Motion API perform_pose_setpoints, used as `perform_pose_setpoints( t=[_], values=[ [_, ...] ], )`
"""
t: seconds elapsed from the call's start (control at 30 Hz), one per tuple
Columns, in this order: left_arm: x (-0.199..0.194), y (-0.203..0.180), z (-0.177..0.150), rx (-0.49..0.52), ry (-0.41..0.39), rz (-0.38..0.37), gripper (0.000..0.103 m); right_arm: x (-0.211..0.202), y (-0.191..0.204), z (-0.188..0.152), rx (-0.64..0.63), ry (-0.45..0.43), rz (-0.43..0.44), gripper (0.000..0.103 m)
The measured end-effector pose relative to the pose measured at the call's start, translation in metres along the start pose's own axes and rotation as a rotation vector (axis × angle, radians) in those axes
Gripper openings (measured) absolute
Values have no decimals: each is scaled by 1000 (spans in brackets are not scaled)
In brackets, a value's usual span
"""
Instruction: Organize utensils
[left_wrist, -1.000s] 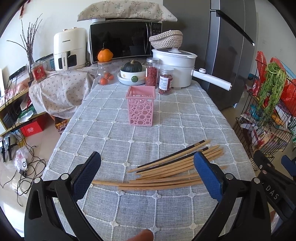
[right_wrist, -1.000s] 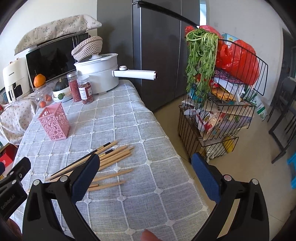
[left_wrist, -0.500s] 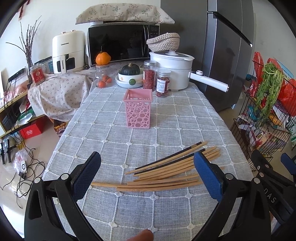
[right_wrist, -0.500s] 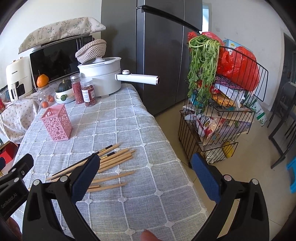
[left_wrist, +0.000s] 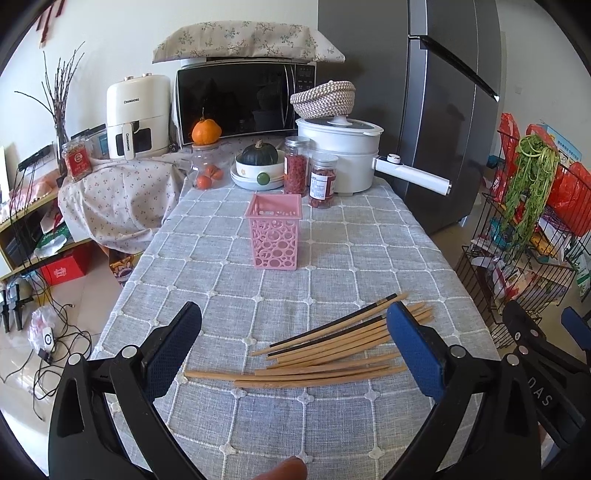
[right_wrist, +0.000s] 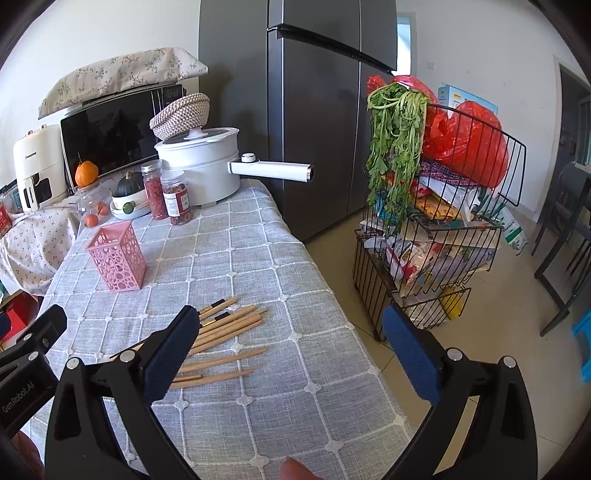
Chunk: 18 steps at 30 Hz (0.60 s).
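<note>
Several wooden chopsticks (left_wrist: 332, 350), two with black ends, lie loose on the grey checked tablecloth (left_wrist: 332, 266); they also show in the right wrist view (right_wrist: 225, 332). An empty pink perforated holder (left_wrist: 275, 230) stands upright further back, and shows in the right wrist view (right_wrist: 116, 256). My left gripper (left_wrist: 291, 343) is open and empty, above the near ends of the chopsticks. My right gripper (right_wrist: 286, 347) is open and empty, above the table's right edge, right of the chopsticks.
A white pot (left_wrist: 343, 155) with a long handle, two spice jars (left_wrist: 310, 171), a bowl with a squash (left_wrist: 258, 166) and a microwave (left_wrist: 245, 99) stand at the back. A fridge (right_wrist: 314, 110) and a wire rack (right_wrist: 436, 236) stand to the right.
Both grippers have risen and drawn back slightly, so the table appears a little further away. Both stay open. The chopsticks and holder have not moved.
</note>
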<state>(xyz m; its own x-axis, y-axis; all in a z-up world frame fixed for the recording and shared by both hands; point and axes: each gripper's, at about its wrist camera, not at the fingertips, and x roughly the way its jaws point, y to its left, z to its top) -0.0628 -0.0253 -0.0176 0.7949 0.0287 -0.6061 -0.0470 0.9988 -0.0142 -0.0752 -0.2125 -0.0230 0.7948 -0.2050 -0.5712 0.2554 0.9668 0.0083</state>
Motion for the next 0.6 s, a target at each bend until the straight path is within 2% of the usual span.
perform_pose_setpoints(
  t=[0.6],
  values=[
    [-1, 3, 1, -1, 1, 2, 96, -3, 1, 1, -1, -9, 4, 97]
  ],
)
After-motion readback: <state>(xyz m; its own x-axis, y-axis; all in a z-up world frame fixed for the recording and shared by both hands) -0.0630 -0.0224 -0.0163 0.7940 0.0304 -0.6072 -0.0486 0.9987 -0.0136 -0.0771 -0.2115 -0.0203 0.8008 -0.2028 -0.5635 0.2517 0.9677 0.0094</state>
